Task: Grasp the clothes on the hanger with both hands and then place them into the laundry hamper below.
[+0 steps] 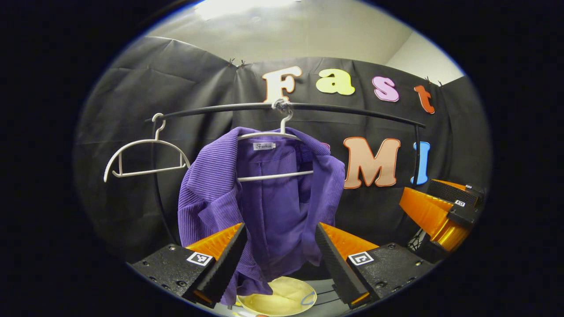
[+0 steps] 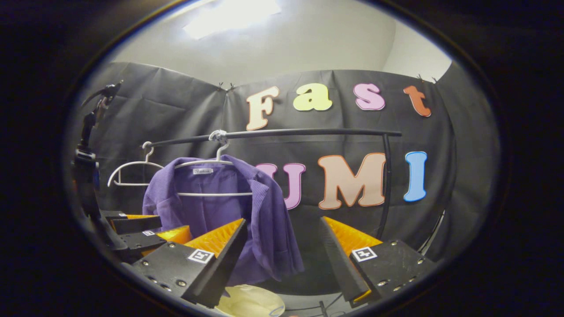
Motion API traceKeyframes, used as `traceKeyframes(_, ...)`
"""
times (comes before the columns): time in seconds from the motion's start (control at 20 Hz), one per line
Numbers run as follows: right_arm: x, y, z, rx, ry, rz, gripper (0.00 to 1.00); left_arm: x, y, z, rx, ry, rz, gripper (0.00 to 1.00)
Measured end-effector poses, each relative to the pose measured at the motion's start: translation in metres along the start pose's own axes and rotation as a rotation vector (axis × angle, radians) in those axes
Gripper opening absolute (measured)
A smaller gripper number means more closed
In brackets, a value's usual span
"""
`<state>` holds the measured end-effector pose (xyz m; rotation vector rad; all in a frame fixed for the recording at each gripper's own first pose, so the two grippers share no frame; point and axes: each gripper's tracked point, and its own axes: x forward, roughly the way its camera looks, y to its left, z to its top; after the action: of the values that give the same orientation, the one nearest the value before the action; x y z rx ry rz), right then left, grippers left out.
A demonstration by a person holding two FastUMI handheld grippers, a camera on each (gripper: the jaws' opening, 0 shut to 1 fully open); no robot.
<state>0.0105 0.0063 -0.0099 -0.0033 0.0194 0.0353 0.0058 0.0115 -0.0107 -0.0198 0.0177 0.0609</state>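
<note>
Purple shirt (image 1: 269, 198) hangs open-fronted on a white hanger (image 1: 275, 156), hooked near the middle of the black rail (image 1: 352, 111); not grasped yet. A second, empty white hanger (image 1: 145, 158) sits further along the rail toward its end. Cream-coloured hamper (image 1: 280, 297) is directly below the shirt's hem, only part of its rim visible.

Left gripper (image 1: 280, 246) faces the shirt front, jaws wide apart, holding nothing; the fabric shows between the fingers but whether it touches them is hard to tell. Right gripper (image 2: 282, 246) is off to the garment's side, jaws likewise spread wide and empty, aimed mostly at the gap beside the shirt's edge.

Step in hand looks like the approach to a two-handed grasp. To do it well: each gripper should probably take one shoulder or front panel high up, close on a good fold of cloth rather than a thin edge, then lift so the collar clears the hanger before lowering. Right gripper likely needs to swing toward the shirt first. Risk: dragging the hanger off the rail.
</note>
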Motion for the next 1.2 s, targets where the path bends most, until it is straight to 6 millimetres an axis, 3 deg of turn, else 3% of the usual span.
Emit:
traceKeyframes(0.45,0.026,0.010,-0.004,-0.009,0.002,0.068,0.97,0.017,0.043,-0.023,-0.003,0.042,0.178,0.96)
traceKeyframes(0.8,0.056,0.018,-0.007,-0.008,0.006,0.129,0.98,0.043,0.075,-0.043,0.028,0.078,0.307,0.93)
traceKeyframes(0.9,0.062,0.019,-0.010,-0.008,0.011,0.145,0.97,0.051,0.081,-0.048,0.029,0.085,0.337,0.96)
traceKeyframes(1.05,0.071,0.022,-0.015,-0.004,0.022,0.164,0.98,0.062,0.088,-0.050,0.065,0.077,0.362,0.87)
traceKeyframes(1.2,0.076,0.025,-0.018,0.012,0.027,0.183,0.97,0.067,0.096,-0.052,0.102,0.085,0.381,0.63)
